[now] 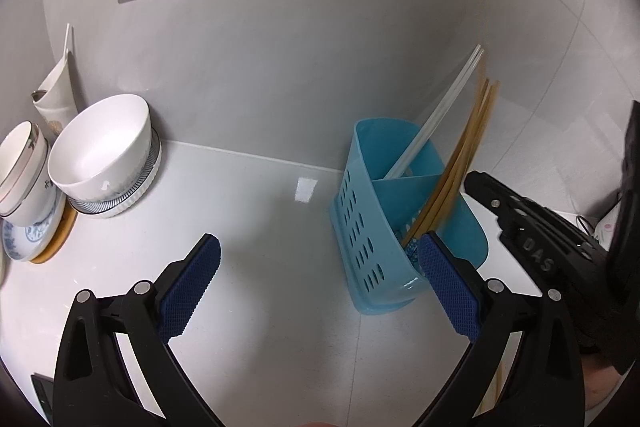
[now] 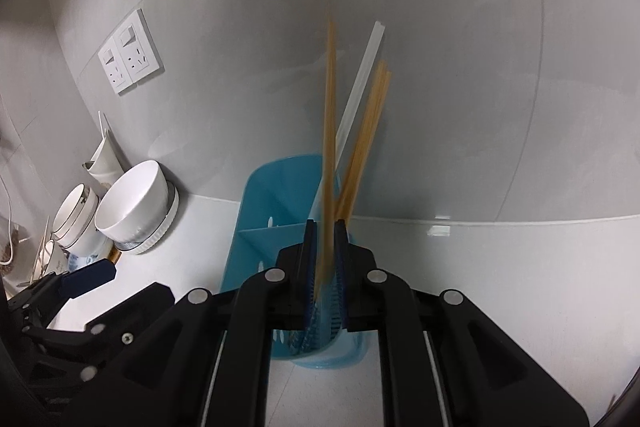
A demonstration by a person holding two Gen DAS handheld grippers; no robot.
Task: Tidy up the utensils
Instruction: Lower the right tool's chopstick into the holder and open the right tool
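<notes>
Between the right gripper's (image 2: 323, 227) jaws, which stand nearly together, a blurred wooden chopstick (image 2: 330, 131) rises almost upright; whether the pads pinch it or have let it slip I cannot tell, since its blur suggests it may be sliding down. Its long axis runs straight along the fingers, lower end pointing into the blue utensil caddy (image 2: 256, 223) directly beneath the jaws. Inside that caddy, just beyond the held stick, more wooden chopsticks (image 2: 366, 139) and a white pair (image 2: 360, 83) lean toward the wall. The left gripper (image 1: 320, 275) hangs beside the caddy (image 1: 360, 227) on the bench (image 1: 248, 211), jaws wide apart and empty, one pad (image 1: 448, 287) just at the caddy's near rim. The right arm is clearly the nearer one; the drop looks nearly finished. Well apart from the caddy stand stacked bowls (image 1: 104, 151).
</notes>
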